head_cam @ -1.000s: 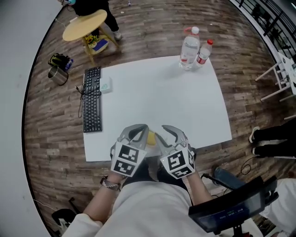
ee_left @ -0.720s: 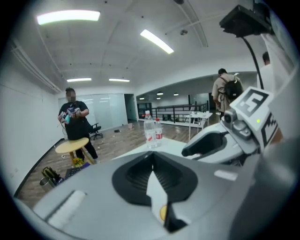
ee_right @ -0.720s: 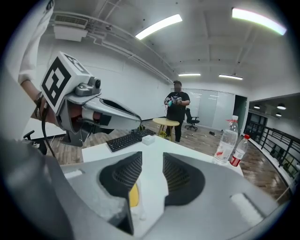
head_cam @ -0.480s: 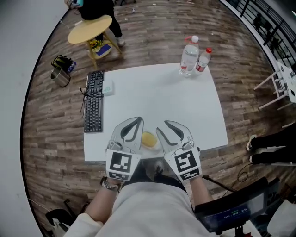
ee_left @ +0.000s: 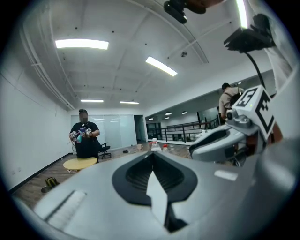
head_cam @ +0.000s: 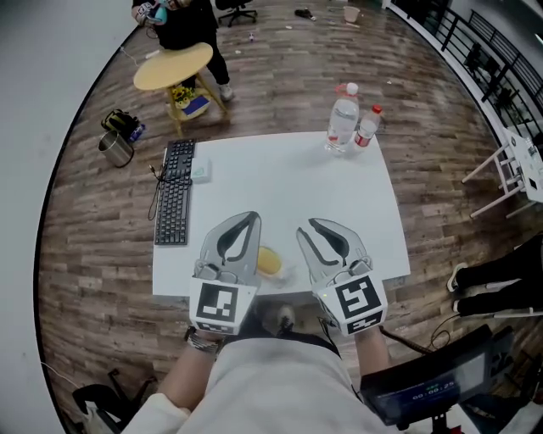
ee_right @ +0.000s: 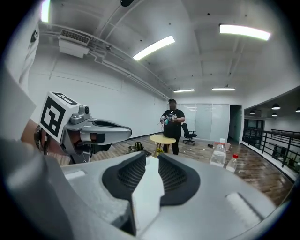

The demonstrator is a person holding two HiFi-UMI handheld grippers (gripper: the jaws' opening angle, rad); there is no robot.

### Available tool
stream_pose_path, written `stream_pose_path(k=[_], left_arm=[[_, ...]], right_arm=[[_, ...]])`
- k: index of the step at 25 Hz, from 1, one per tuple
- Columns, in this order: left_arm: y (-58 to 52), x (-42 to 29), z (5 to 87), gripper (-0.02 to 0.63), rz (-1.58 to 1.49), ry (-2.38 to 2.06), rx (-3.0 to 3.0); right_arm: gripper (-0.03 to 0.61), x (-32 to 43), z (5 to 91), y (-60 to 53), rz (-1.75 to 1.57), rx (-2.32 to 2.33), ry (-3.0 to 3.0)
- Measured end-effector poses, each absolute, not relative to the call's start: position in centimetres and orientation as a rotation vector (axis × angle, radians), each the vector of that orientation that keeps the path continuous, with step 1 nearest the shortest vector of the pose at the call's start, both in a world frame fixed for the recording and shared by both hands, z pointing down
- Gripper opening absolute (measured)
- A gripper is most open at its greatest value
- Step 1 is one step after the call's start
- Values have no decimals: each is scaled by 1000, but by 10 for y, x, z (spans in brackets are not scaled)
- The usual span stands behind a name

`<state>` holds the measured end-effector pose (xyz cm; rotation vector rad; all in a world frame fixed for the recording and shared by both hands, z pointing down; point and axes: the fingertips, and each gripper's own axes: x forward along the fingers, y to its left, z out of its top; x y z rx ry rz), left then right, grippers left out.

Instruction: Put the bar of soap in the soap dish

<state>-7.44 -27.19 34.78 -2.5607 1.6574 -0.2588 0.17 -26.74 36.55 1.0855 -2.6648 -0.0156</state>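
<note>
A yellow bar of soap (head_cam: 269,261) lies on the white table (head_cam: 288,182) near its front edge, between my two grippers and below them. Whether a clear dish sits under it I cannot tell. My left gripper (head_cam: 250,219) is held above the table, pointing almost level, its jaws shut with nothing in them (ee_left: 151,154). My right gripper (head_cam: 313,226) hovers beside it at the same height. Its jaws have just been closing, but a narrow gap (ee_right: 151,157) stays between them with nothing inside. Each gripper view shows the other gripper, not the soap.
Two water bottles (head_cam: 342,125) (head_cam: 366,127) stand at the table's far right corner. A black keyboard (head_cam: 174,203) lies along the left edge beside a small pale object (head_cam: 201,172). Beyond are a round yellow side table (head_cam: 173,66), a person (head_cam: 182,17) and a metal pot (head_cam: 114,148).
Both grippers have risen off the table toward the camera and tipped up to nearly level. The soap has stayed on the table. The right jaws stand narrower than before.
</note>
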Motion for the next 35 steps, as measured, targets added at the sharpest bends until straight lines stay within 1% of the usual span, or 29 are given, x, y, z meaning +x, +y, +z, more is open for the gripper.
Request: stream_pose_path(k=[4, 11, 15, 20, 30, 35], left_arm=[[-268, -77, 327, 6, -144, 1690, -2534], [-258, -89, 315, 6, -78, 1640, -2554], [-251, -81, 313, 6, -117, 1561, -2576], [-251, -83, 310, 6, -47, 1561, -2639], [-246, -90, 312, 6, -44, 1535, -2667], [-251, -96, 319, 6, -100, 1504, -2672]], right_arm=[[74, 4, 352, -264, -32, 1093, -2692], [29, 1, 340, -261, -22, 1154, -2703], [25, -2, 333, -261, -12, 1186, -2704], [25, -12, 334, -261, -8, 1184, -2702], [15, -24, 325, -251, -44, 1203, -2729], [4, -25, 316, -251, -41, 1221, -2744]])
